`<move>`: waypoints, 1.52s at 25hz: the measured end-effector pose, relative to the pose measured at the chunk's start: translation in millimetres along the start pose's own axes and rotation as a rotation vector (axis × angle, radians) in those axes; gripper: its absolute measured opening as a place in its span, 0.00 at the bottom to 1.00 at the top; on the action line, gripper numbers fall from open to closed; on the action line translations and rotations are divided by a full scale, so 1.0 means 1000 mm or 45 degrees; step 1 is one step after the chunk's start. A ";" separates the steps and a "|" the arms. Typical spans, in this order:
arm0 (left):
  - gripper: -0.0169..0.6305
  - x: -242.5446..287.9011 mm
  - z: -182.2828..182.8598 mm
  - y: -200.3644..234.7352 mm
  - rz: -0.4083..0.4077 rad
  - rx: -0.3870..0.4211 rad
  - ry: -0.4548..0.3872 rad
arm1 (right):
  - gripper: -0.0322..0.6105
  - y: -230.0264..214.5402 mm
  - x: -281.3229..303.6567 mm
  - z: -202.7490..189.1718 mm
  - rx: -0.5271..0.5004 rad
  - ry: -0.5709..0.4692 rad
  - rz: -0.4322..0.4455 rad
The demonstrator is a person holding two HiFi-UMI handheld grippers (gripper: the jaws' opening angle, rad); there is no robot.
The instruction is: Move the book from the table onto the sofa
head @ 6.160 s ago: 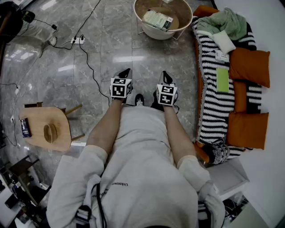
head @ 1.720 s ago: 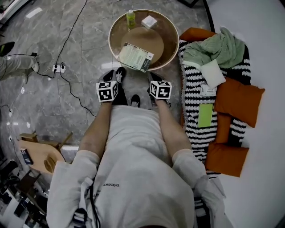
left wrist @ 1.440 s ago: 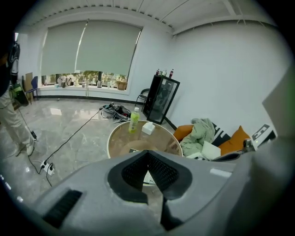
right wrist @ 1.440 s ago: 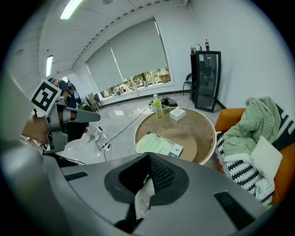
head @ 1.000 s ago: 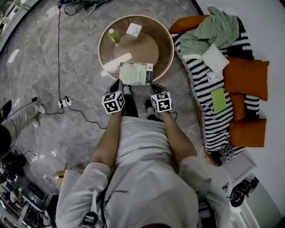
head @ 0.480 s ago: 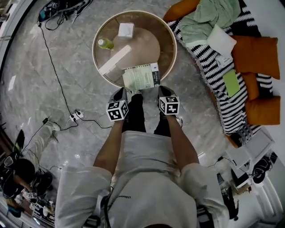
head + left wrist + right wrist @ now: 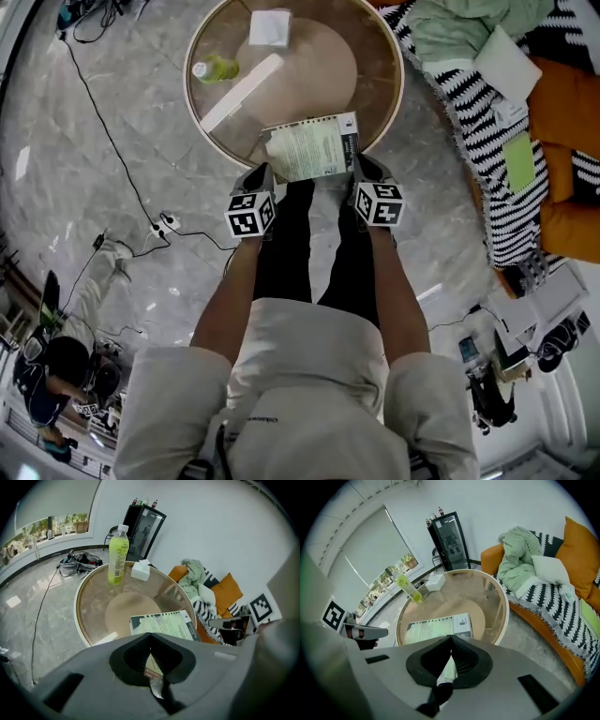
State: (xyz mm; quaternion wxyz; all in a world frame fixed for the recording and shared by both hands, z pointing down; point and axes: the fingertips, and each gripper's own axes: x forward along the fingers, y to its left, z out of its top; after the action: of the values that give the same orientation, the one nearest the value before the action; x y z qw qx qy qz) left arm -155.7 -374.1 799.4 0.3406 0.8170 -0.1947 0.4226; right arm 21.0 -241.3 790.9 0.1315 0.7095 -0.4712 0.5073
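The book [image 7: 312, 147] lies flat at the near rim of the round glass table [image 7: 370, 66], spine to the right, its near edge reaching about as far as the rim. The left gripper [image 7: 264, 170] hangs just beside the book's near left corner and the right gripper [image 7: 360, 162] just beside its near right corner; whether either touches the cover I cannot tell. Both pairs of jaws are pressed together with nothing between them. The two gripper views look past the closed tips at the book just beyond.

Farther back on the table stand a green bottle [image 7: 214, 68] and a white box [image 7: 270, 28], with a white strip [image 7: 242, 92] between them and the book, all well apart from it. To the right, a narrow band of bare stone floor [image 7: 427, 178] separates the table's rim from the sofa [image 7: 567, 94]. The sofa's front edge is draped in a striped throw [image 7: 469, 122], partly bare, with a green blanket [image 7: 464, 23] heaped at the far end. A cable [image 7: 122, 159] trails across the floor on the left.
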 end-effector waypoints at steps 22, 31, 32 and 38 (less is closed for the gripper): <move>0.27 0.067 -0.027 0.032 -0.047 -0.021 0.086 | 0.32 -0.040 0.060 -0.026 0.107 0.013 0.090; 0.37 0.078 -0.034 0.021 -0.125 -0.046 0.093 | 0.44 -0.032 0.071 -0.022 0.089 0.072 0.197; 0.38 0.078 -0.035 0.019 -0.129 -0.043 0.099 | 0.44 -0.030 0.073 -0.023 0.073 0.084 0.202; 0.38 0.083 -0.034 0.016 -0.139 -0.018 0.117 | 0.44 -0.027 0.086 -0.031 0.095 0.114 0.220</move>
State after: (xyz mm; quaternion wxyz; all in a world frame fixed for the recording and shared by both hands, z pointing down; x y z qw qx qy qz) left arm -137.8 -363.4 887.9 0.3775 0.8037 -0.1372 0.4390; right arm 28.1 -252.5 885.7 0.0817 0.6472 -0.5050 0.5651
